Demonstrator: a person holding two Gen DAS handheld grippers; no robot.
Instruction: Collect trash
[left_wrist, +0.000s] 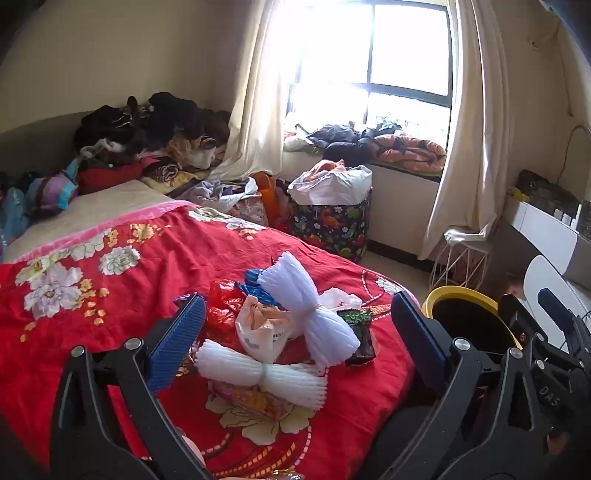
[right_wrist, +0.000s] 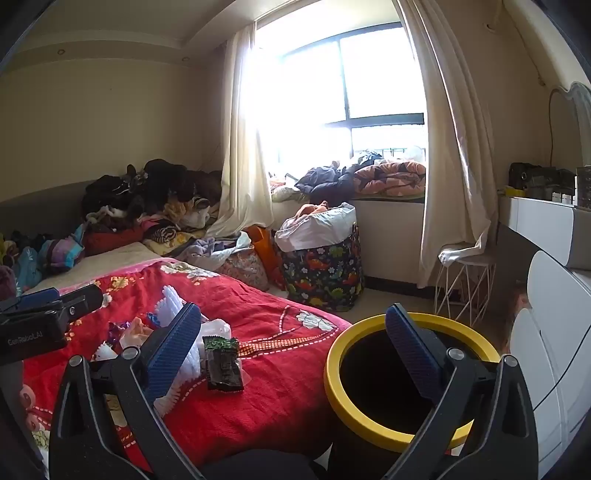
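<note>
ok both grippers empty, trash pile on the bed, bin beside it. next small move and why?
Probably ease the left gripper forward and down onto the nearest white foam net bundle. Its jaws are wide open with nothing between them, and the bundle lies loose at the near edge of the pile on the red bedspread. The yellow-rimmed bin stands open beside the bed.

bedspread (left_wrist: 155, 258): red, white and yellow flower print, pink band at its far edge
foam net bundles (left_wrist: 306, 306): white, ribbed
plastic bag (left_wrist: 264, 325): white with orange print
crumpled bag (left_wrist: 258, 286): blue
thin bag (left_wrist: 223, 308): red
snack wrapper (right_wrist: 223, 363): black, green pattern at top
bin (right_wrist: 373, 428): yellow rim, black inside
gripper pads (left_wrist: 181, 343): blue, ridged; frames black
laundry basket (right_wrist: 325, 277): dark navy, green/orange/white dinosaur print, white liner
curtains (right_wrist: 454, 147): cream
wire stool (right_wrist: 461, 284): white
</note>
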